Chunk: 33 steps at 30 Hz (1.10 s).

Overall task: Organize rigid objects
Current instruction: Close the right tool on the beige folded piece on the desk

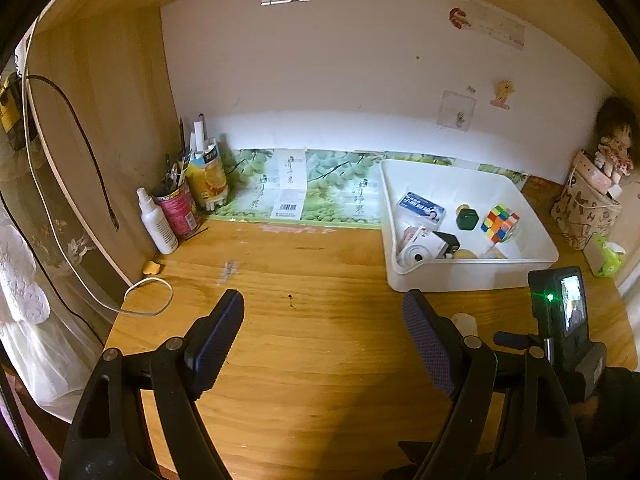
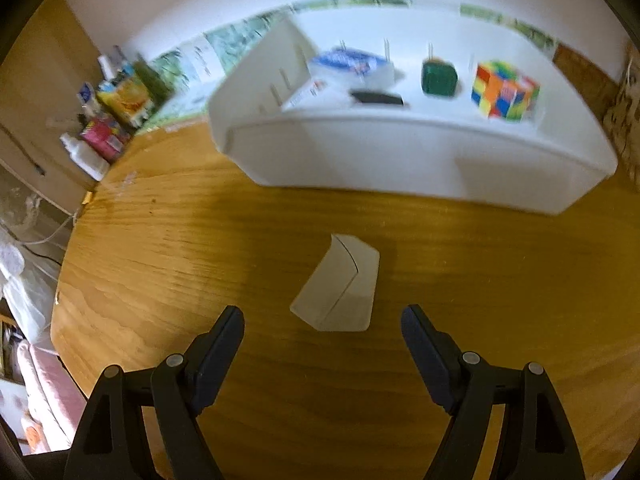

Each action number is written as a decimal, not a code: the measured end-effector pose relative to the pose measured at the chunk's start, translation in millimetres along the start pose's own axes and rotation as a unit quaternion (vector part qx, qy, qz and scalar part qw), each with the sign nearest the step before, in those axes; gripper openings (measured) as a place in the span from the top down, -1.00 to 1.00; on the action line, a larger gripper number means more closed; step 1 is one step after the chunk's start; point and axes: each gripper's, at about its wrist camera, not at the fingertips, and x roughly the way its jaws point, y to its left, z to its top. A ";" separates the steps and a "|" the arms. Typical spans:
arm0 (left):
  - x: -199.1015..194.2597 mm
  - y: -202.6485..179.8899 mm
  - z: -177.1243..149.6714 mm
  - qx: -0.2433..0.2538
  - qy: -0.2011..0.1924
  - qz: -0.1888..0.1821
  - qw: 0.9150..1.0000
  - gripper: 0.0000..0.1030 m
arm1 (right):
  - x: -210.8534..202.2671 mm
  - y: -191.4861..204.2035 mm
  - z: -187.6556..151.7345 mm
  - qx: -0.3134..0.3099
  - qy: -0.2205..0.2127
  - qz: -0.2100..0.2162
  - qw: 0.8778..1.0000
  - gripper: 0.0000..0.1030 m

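— Inspector, how stood the claws?
— Left gripper [image 1: 323,332] and right gripper [image 2: 323,332] both gaped apart, holding nothing.
— The objects?
— A white box [image 2: 338,284] lay on the desk [image 2: 160,272] at frame centre, just ahead of the right fingers. The white bin [image 1: 472,270], right of frame, held a Rubik's cube [image 1: 499,223], a green block [image 1: 467,219] and a camera [image 1: 424,246]

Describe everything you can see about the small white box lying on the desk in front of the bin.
The small white box is a plain wedge-like carton, seemingly cardboard, with a curved flap seam across its top. It lies flat on the wooden desk, alone, between the white bin and the open right gripper, touching neither.
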 end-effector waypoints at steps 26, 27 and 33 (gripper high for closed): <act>33.5 18.0 11.4 0.048 0.022 -0.039 0.998 -0.63 | 29.8 -8.1 0.7 0.081 0.033 -0.079 0.993 -0.20; 33.7 17.8 11.6 0.050 0.022 -0.041 0.998 -0.63 | 28.7 -8.5 -0.1 0.081 0.029 -0.078 0.993 -0.14; 36.0 12.9 13.0 0.063 0.022 -0.052 0.996 -0.63 | 24.0 -10.8 -4.5 0.087 0.021 -0.071 0.993 0.05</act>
